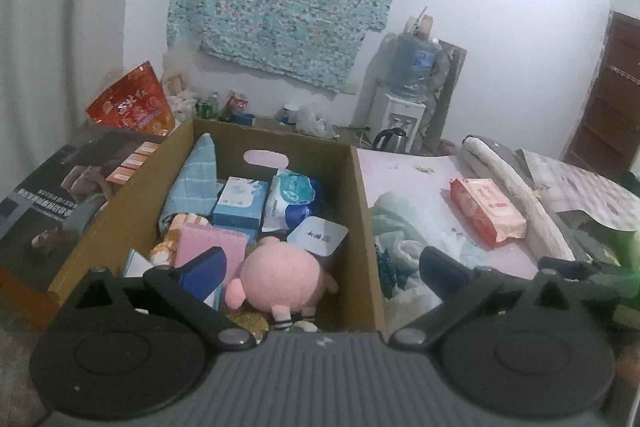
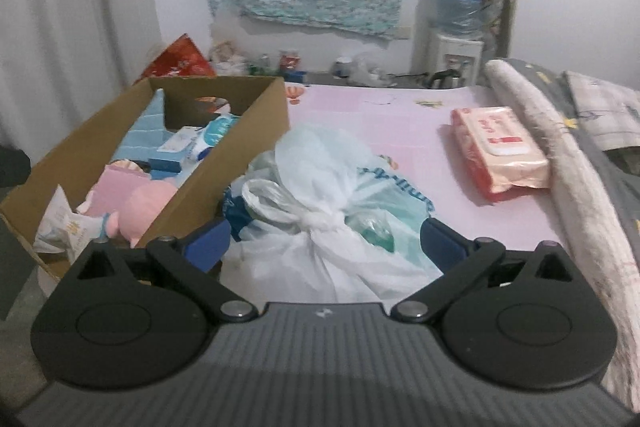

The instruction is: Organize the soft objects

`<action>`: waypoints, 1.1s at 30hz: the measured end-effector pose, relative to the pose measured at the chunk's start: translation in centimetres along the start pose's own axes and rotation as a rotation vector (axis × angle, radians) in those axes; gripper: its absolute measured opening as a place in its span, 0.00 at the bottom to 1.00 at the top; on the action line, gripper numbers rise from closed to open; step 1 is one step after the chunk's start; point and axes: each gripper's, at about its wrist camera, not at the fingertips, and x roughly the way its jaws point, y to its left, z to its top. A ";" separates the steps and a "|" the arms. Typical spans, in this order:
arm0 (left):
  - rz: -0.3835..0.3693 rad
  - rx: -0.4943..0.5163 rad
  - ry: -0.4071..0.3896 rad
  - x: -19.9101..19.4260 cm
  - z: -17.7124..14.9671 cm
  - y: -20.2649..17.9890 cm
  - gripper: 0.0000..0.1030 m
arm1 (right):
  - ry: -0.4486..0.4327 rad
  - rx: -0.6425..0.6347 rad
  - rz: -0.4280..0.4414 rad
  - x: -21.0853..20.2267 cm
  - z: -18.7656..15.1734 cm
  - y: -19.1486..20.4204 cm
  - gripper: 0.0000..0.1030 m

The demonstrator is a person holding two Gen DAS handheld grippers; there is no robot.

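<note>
An open cardboard box (image 1: pixel 360 211) stands on a pink mat (image 2: pixel 380 119). In it lie a pink plush toy (image 1: pixel 280 279), a folded blue towel (image 1: pixel 192 179), a blue tissue box (image 1: pixel 240 203) and a blue-white wipes pack (image 1: pixel 292 199). My left gripper (image 1: pixel 324 271) hovers open over the box's near end, above the plush, with nothing between its fingers. To the right of the box lies a knotted white plastic bag (image 2: pixel 320 195). My right gripper (image 2: pixel 326 243) is open just behind it, and the pads do not press on the bag. A pink wipes pack (image 2: pixel 500 155) lies further right.
A rolled blanket (image 2: pixel 560 155) borders the mat on the right. A dark printed carton (image 1: pixel 60 195) and a red snack bag (image 1: pixel 132 103) sit left of the box. Against the far wall stand a water dispenser (image 1: pixel 404 95), a kettle (image 1: pixel 390 139) and small clutter.
</note>
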 end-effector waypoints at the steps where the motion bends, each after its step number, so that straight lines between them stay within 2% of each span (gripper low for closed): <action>1: 0.011 0.000 -0.004 -0.2 -0.2 -0.1 1.00 | -0.011 0.002 -0.015 -0.4 -0.3 0.2 0.99; 7: 0.081 0.023 -0.040 -1.8 -1.1 -0.8 1.00 | -0.051 -0.047 -0.118 -3.0 -1.4 1.2 0.99; 11: 0.155 0.044 -0.030 -2.3 -1.7 -1.4 1.00 | -0.080 -0.055 -0.143 -4.7 -1.7 1.7 0.99; 14: 0.180 0.072 -0.014 -2.5 -2.3 -1.8 1.00 | -0.092 -0.043 -0.136 -5.8 -1.9 1.9 0.99; 18: 0.169 0.091 0.015 -2.5 -2.8 -1.7 1.00 | -0.087 -0.020 -0.101 -6.9 -2.4 2.1 0.99; 23: 0.163 0.080 0.029 -2.2 -3.3 -1.1 1.00 | -0.029 0.006 -0.015 -7.0 -3.4 2.6 0.99; 27: 0.175 0.076 0.015 -2.1 -3.0 -0.8 1.00 | 0.008 -0.010 -0.017 -6.7 -4.2 3.6 0.99; 33: 0.209 0.086 0.059 -1.7 -3.6 -0.2 1.00 | 0.029 0.000 0.019 -6.5 -4.3 4.5 0.99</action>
